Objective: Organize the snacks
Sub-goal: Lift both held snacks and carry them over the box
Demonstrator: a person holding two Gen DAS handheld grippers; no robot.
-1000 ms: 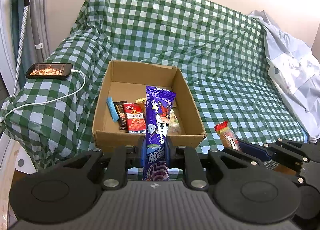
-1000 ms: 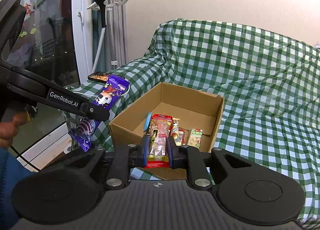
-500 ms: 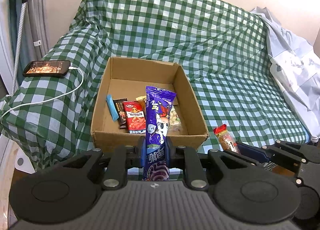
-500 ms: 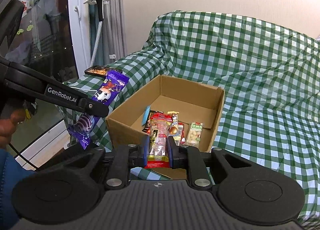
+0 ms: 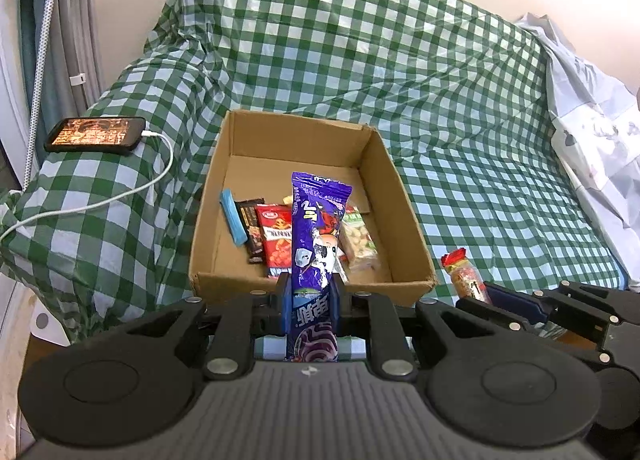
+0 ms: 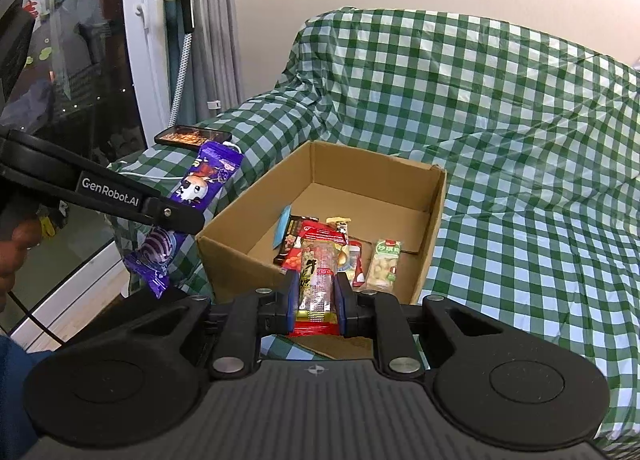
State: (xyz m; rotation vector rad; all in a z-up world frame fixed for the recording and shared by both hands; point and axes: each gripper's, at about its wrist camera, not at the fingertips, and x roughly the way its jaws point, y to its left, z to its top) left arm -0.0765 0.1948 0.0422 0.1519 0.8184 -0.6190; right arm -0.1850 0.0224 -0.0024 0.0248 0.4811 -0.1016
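Observation:
An open cardboard box (image 5: 404, 216) sits on a green checked sofa cover and holds several snack packets, among them a red packet (image 5: 278, 238) and a nut packet (image 5: 358, 238). My left gripper (image 5: 310, 292) is shut on a long purple snack packet (image 5: 316, 228), held upright just before the box's near wall. My right gripper (image 6: 316, 292) is shut on a clear red-ended snack packet (image 6: 318, 276), also just before the box (image 6: 436, 212). The purple packet (image 6: 200, 188) and the left gripper (image 6: 176, 216) show at the left of the right wrist view.
A phone (image 5: 96, 134) with a white charging cable (image 5: 120, 196) lies on the sofa's left arm. A pale blue cloth (image 5: 592, 120) lies at the right. A window and a garment steamer (image 6: 186, 0) stand left of the sofa.
Both grippers have moved a little closer to the box with their packets still held. The box looks larger and lower in both views.

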